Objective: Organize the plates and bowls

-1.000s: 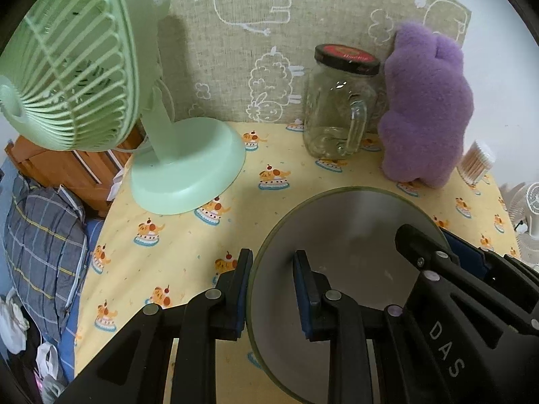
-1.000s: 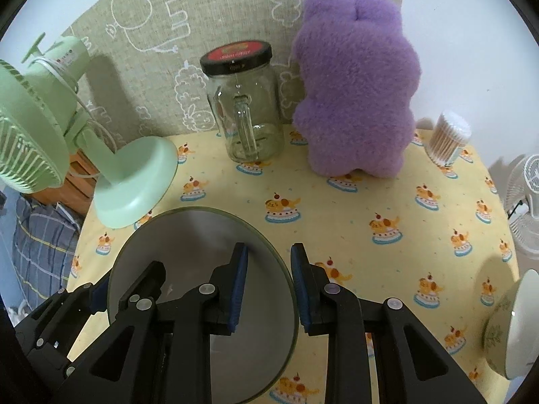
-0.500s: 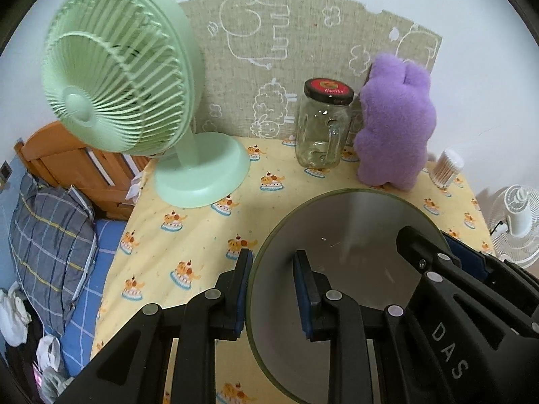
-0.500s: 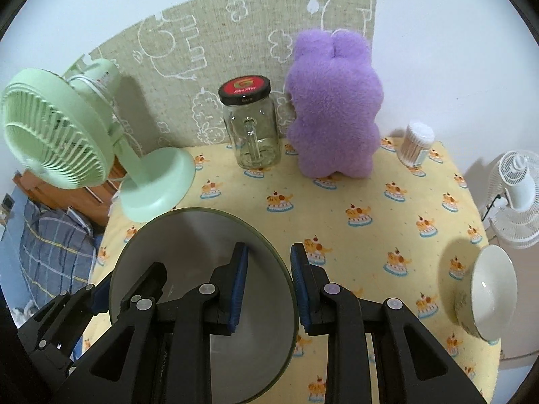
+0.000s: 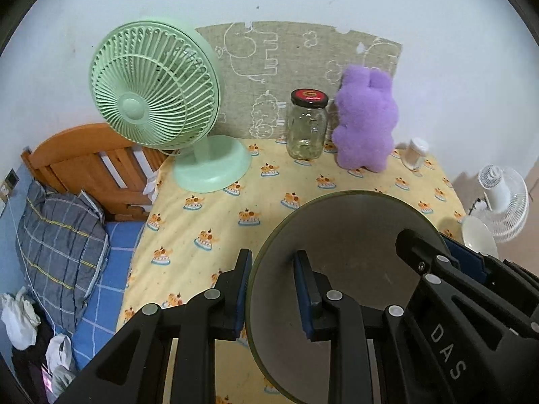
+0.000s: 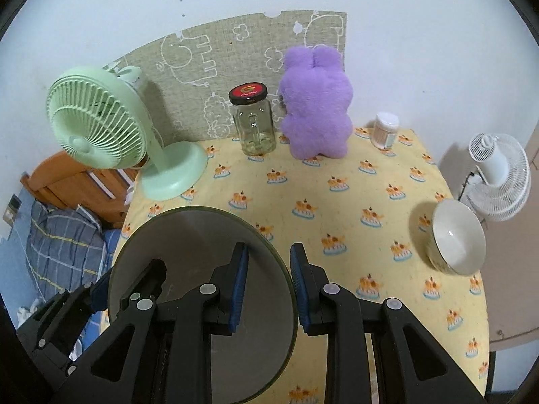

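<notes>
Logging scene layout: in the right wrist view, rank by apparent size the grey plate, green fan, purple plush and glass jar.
1. grey plate, though nearest the camera
2. green fan
3. purple plush
4. glass jar

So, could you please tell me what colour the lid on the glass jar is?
The lid is red with a black rim, clearest in the right wrist view.

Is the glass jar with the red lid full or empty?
Empty. The jar is see-through, and only the wall mat and tablecloth show through its glass. Its red lid is on.
</notes>
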{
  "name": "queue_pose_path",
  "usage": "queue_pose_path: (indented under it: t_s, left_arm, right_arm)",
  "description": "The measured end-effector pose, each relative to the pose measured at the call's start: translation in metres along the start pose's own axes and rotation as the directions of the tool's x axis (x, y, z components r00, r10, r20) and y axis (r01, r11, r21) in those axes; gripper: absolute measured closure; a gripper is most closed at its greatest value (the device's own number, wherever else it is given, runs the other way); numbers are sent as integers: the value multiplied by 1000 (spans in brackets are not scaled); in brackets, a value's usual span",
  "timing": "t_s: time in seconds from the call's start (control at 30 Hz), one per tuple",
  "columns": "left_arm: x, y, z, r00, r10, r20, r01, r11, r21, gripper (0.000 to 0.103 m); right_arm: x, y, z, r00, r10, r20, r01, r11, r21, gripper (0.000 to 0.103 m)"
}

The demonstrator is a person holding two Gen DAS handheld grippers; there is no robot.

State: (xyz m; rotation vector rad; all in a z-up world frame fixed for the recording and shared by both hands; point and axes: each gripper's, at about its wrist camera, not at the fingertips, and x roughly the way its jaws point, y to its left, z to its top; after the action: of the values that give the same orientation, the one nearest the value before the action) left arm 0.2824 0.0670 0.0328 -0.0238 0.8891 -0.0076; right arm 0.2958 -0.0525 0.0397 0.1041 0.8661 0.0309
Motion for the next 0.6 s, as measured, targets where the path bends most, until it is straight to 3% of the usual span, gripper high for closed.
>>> queue_pose_path:
  t_s: [0.6]
  left_arm:
    - [-53, 20, -87, 998, -63, -26, 64, 997, 49, 79]
  right_arm:
    - [-65, 18, -94, 998, -70, -4, 70, 997, 24, 74]
